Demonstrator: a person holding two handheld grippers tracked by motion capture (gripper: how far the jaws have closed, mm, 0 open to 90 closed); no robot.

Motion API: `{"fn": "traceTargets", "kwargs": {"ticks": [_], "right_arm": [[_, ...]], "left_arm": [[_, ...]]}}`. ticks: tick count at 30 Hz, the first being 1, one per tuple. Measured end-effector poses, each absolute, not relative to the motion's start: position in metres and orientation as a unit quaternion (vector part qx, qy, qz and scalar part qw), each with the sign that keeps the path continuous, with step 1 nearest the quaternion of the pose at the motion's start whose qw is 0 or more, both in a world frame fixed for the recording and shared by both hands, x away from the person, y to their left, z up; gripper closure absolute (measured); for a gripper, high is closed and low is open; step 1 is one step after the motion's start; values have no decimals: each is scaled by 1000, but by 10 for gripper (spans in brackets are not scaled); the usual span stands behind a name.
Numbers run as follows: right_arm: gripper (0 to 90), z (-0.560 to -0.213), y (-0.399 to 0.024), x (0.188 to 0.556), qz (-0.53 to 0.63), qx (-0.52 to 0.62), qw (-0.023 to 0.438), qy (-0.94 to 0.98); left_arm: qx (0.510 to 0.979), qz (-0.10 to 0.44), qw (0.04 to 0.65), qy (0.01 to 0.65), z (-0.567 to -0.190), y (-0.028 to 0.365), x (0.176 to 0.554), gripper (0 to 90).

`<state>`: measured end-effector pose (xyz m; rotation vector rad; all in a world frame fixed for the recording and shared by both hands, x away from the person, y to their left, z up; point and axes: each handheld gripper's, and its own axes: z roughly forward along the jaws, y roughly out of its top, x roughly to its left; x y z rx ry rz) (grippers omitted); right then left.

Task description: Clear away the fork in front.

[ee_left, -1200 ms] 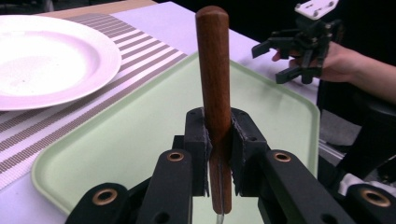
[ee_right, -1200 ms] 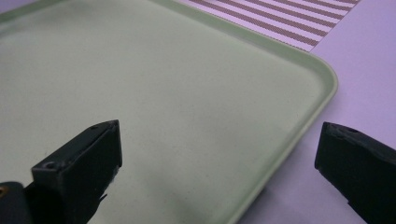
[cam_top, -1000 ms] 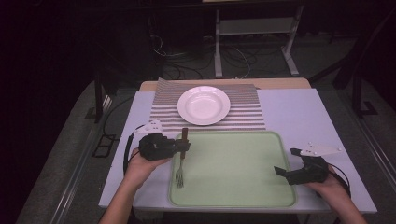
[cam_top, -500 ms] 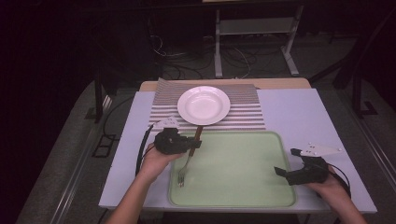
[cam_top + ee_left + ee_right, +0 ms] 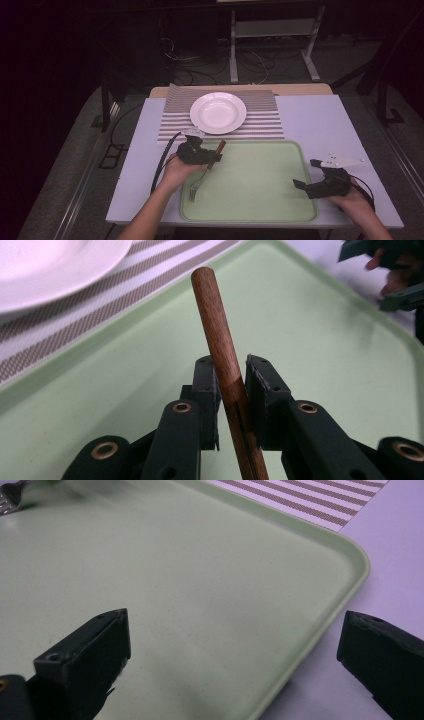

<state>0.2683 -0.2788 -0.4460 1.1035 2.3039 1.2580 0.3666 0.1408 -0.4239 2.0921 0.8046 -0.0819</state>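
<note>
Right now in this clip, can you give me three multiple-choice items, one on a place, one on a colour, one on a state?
1. Where does the plate sit?
A. on the striped mat
B. on the tray
C. on the floor

2. What colour is the tray?
A. red
B. light green
C. black

3. What is the left gripper doing?
A. hanging open
B. shut on the fork's wooden handle
C. gripping the plate

Answers:
1 A, the high view shows the white plate on the stripes beyond the tray.
2 B, its surface is pale green in every view.
3 B, the fingers clamp the handle of the fork, while the right gripper stands open over the tray's edge.
</note>
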Motion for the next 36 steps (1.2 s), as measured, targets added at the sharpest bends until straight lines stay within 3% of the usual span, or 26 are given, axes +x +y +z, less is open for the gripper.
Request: {"fn": "traceTargets", "kwargs": {"ticks": [8,21,25,29,36], "right_arm": [[9,-446,-278,268,435,381,149,802],[9,-445,-277,268,431,378,152,805],[9,-445,-277,268,431,377,154,805],[9,-444,-276,268,429,374,154,807],[9,-444,-276,267,429,372,155,808]], "left_arm": [[840,-38,414,348,-437,145,372,730],[848,-22,406,339,-438,145,369,685],[852,-21,412,321,-433,142,365,750],[861,-25,410,301,-431,134,361,884],[876,-21,388,284,-438,120,357,892]]}}
